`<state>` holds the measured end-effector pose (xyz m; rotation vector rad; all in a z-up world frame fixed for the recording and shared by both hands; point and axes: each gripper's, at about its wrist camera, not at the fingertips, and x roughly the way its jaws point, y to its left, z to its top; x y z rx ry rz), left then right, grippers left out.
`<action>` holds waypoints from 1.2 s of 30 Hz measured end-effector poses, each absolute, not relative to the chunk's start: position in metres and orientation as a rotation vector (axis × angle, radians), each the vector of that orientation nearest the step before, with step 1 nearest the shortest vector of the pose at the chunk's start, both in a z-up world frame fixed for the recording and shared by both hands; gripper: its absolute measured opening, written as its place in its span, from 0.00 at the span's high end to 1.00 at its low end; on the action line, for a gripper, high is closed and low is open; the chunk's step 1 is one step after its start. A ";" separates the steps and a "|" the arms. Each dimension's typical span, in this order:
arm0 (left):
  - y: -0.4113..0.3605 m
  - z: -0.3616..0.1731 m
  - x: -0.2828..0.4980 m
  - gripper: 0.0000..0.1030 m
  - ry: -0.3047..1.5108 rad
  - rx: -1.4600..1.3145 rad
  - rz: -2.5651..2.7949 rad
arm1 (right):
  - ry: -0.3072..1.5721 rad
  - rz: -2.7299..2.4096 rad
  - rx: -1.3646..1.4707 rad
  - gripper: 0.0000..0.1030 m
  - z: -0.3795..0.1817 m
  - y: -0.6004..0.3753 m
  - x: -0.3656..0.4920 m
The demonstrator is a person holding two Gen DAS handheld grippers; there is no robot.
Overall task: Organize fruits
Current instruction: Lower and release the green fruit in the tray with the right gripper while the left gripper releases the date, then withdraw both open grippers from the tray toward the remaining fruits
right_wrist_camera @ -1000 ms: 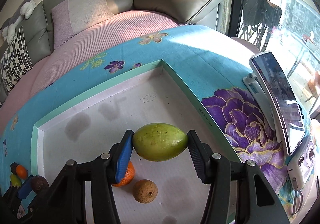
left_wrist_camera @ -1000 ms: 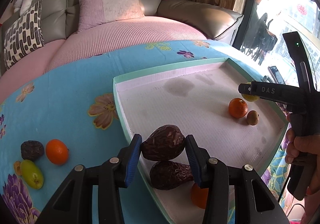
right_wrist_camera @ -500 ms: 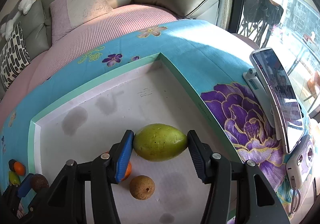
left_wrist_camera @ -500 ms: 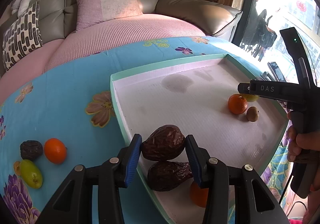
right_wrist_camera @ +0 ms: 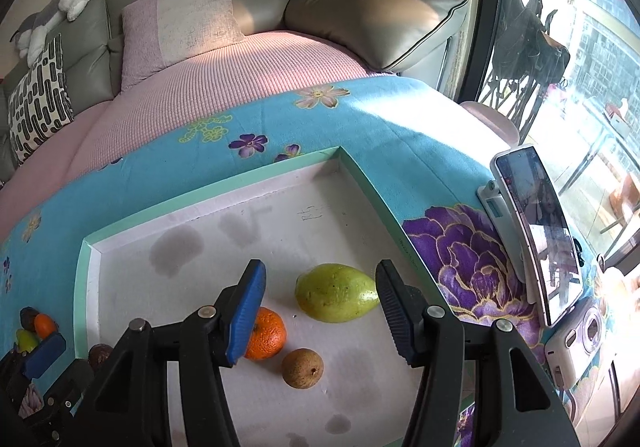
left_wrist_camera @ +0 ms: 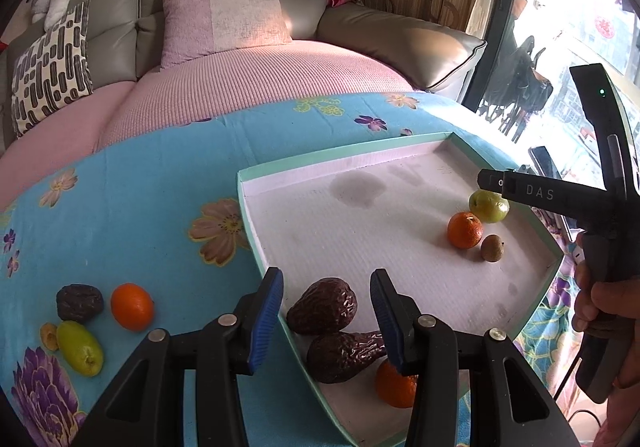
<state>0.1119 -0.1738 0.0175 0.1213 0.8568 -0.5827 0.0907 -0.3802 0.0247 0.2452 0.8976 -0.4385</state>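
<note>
With both the left hand-held gripper (left_wrist_camera: 326, 311) and the right hand-held gripper (right_wrist_camera: 320, 297) standing released, six fruits are lying in the tray (left_wrist_camera: 340, 163) while four fruits (left_wrist_camera: 132, 306) are waiting near the desk's left edge.

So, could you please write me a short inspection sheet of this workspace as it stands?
Surface: blue floral cloth.
Job's things: tray holds green fruit, orange, brown fruit, two dark fruits; four fruits wait on the cloth.
Clutter: phone, white camera.
Grippers: left gripper and right gripper, jaws open.
Cables: nothing seen.
Surroundings: sofa, window.
</note>
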 end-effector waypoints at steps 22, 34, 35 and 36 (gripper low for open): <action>-0.018 0.028 0.148 0.52 0.926 -0.132 -0.100 | 0.890 -0.217 0.114 0.43 0.036 -0.292 0.104; 0.042 0.039 0.135 0.52 0.893 -0.148 0.055 | 0.880 -0.040 -0.001 0.43 0.037 -0.216 0.106; 0.046 0.041 0.133 0.52 0.887 -0.148 0.062 | 0.880 -0.030 -0.010 0.43 0.037 -0.211 0.107; 0.050 0.042 0.131 0.52 0.883 -0.151 0.066 | 0.880 -0.020 -0.020 0.43 0.037 -0.206 0.106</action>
